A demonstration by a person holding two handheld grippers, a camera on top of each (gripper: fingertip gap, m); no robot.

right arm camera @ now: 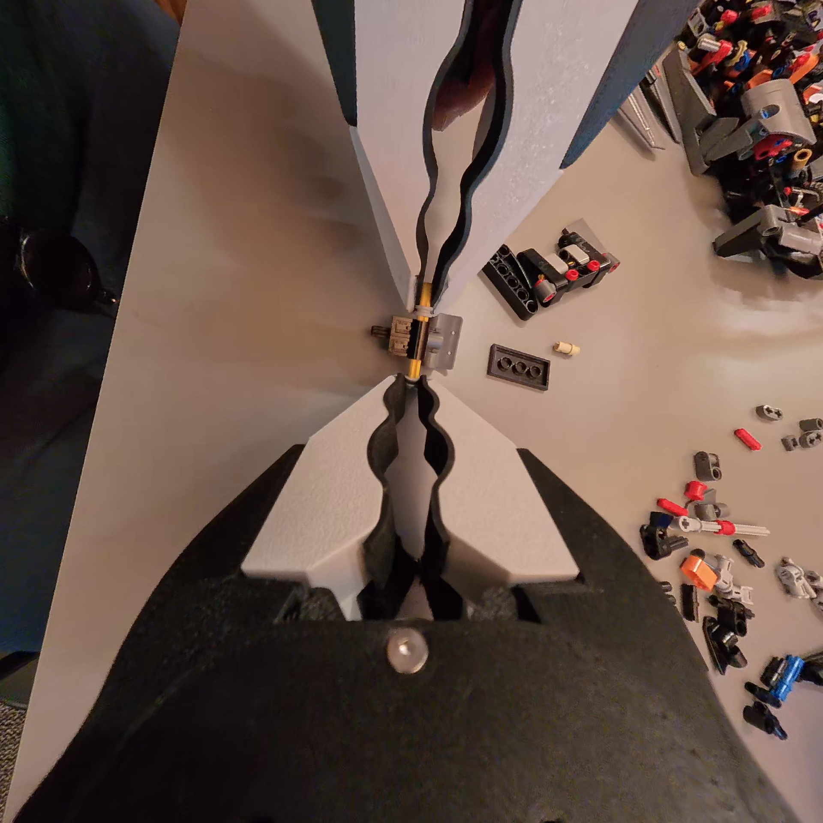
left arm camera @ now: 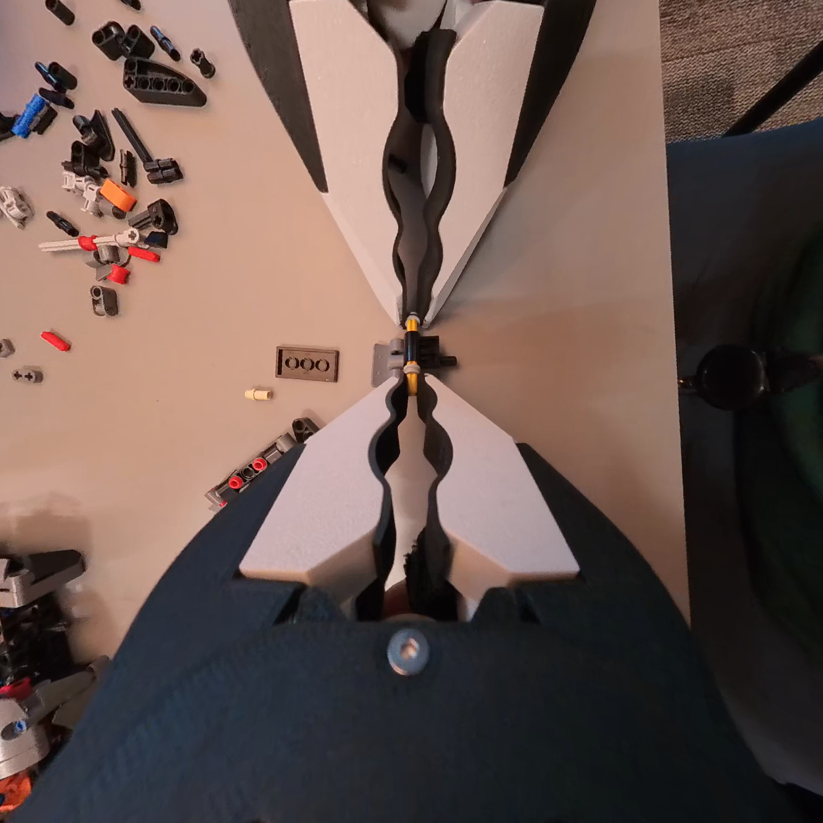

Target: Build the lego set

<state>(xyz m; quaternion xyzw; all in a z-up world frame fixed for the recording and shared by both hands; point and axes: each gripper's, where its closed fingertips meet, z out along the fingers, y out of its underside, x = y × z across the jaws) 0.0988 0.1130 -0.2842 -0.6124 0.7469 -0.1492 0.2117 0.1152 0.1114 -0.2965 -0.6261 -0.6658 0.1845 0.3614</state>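
Two handheld grippers meet tip to tip above a pale beige worktop (left arm camera: pixel 556 311), each with white wedge fingers lined with wavy black pads. The left gripper (left arm camera: pixel 413 392), in a dark blue housing, has its jaws closed on one end of a thin yellow plastic axle (left arm camera: pixel 412 352). The right gripper (right arm camera: pixel 412 382), in a black housing, has its jaws closed on the opposite end.

The axle spans the small gap between the two sets of jaws. Threaded onto its middle is a small lego assembly (right arm camera: pixel 421 339): a black sleeve, a light grey bracket on one side and a black pin connector on the other.

Beyond the grey bracket side of the jaws, a dark flat plate with three round holes (left arm camera: pixel 306 364) lies on the worktop, with a small cream peg (left arm camera: pixel 258 394) near it. Farther out that way, many loose black, grey, red, blue and orange pieces (left arm camera: pixel 107 187) are scattered.
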